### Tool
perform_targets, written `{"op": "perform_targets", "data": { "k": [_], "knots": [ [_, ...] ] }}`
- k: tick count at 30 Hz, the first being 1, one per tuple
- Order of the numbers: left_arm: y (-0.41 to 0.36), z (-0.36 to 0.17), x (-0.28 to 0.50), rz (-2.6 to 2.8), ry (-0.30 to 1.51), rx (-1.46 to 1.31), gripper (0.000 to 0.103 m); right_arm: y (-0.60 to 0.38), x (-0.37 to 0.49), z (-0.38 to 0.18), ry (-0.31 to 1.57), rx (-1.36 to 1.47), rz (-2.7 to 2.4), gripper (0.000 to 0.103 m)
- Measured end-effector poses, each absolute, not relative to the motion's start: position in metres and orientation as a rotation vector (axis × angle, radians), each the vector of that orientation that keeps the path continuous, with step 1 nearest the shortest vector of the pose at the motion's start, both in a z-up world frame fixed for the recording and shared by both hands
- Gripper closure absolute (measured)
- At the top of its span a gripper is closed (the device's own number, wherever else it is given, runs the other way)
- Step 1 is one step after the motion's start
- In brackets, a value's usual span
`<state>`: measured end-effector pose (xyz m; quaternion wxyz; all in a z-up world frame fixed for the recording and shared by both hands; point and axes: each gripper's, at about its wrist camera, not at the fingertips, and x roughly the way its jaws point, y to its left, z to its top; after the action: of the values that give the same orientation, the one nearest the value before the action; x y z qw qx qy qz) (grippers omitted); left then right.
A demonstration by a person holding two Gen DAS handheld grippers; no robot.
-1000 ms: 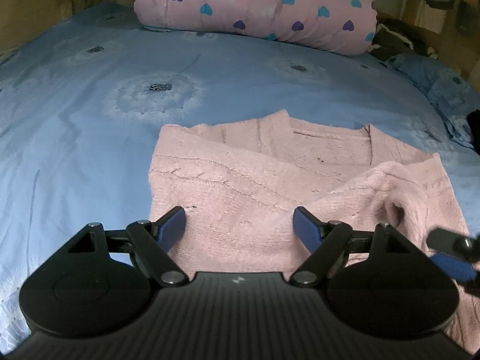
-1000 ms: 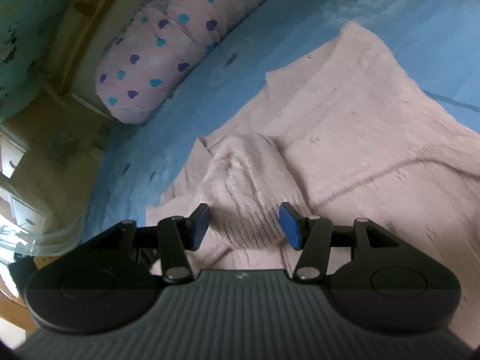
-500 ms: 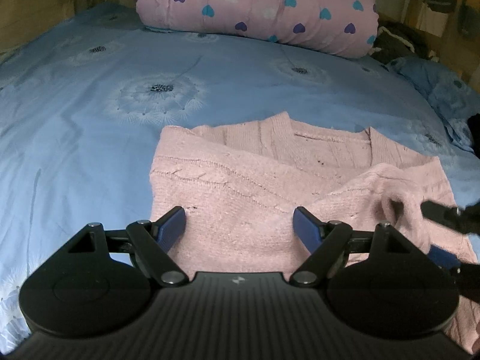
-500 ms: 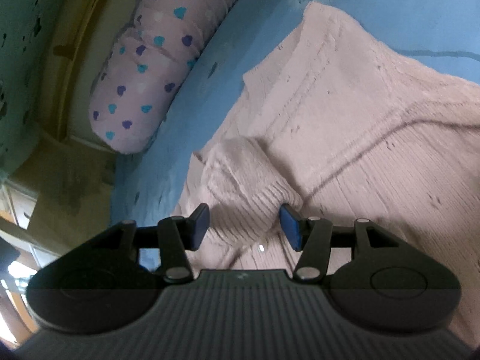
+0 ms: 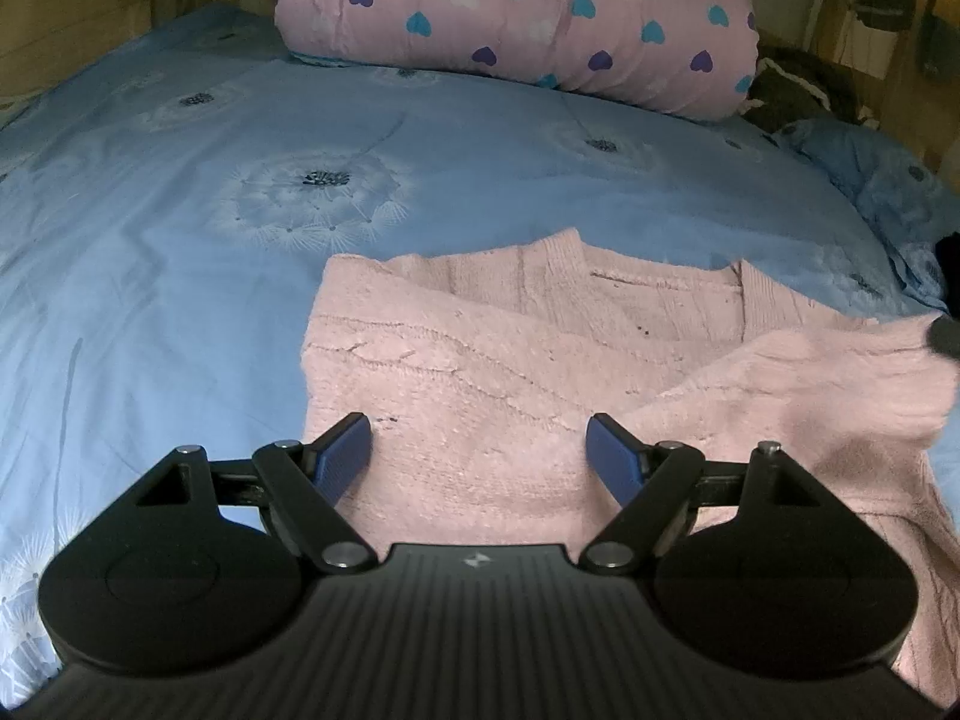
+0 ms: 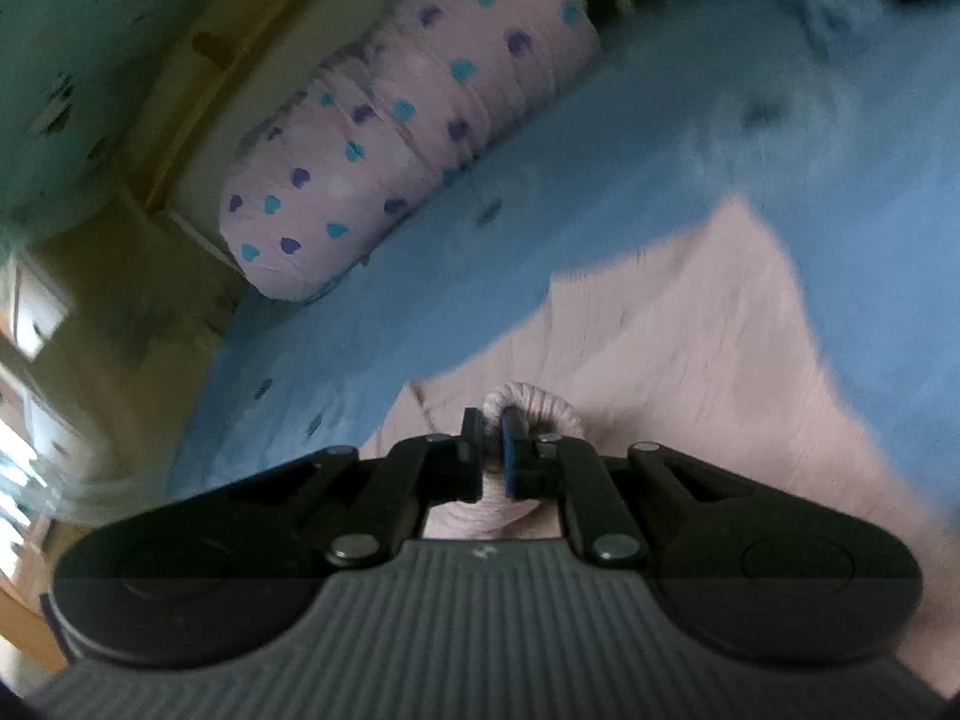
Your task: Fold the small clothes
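Pink knit sweater [image 5: 480, 372] flat on bed; right gripper [image 6: 492, 450] just clamped its cuff; left gripper [image 5: 480, 456] fingers spread.

My right-wrist view is smeared with motion blur: the bed [image 6: 600, 192] and the pink sweater [image 6: 690, 360] lose their detail. My own housing hides the sweater's near hem in both views. In the left-wrist view, the right gripper [image 5: 943, 333] is cut off by the edge.
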<state>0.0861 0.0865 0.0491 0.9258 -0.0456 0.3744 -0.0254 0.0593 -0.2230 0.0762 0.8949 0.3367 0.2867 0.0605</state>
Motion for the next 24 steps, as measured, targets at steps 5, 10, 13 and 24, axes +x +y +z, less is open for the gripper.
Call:
{"op": "perform_targets", "data": {
  "k": [5, 10, 13, 24],
  "knots": [
    [0.083, 0.045, 0.088, -0.05, 0.782, -0.079, 0.02, -0.238, 0.077, 0.096, 0.623, 0.51, 0.055, 0.094],
    [0.081, 0.045, 0.087, -0.055, 0.778, -0.065, 0.02, -0.24, 0.108, 0.067, 0.766, 0.37, -0.04, 0.091],
    [0.081, 0.044, 0.089, -0.052, 0.777, -0.075, 0.02, -0.247, 0.096, 0.062, 0.75, 0.376, -0.044, 0.089],
    [0.081, 0.044, 0.091, -0.051, 0.763, -0.079, 0.02, -0.215, 0.059, 0.051, 0.678, 0.258, 0.118, 0.047]
  ]
}}
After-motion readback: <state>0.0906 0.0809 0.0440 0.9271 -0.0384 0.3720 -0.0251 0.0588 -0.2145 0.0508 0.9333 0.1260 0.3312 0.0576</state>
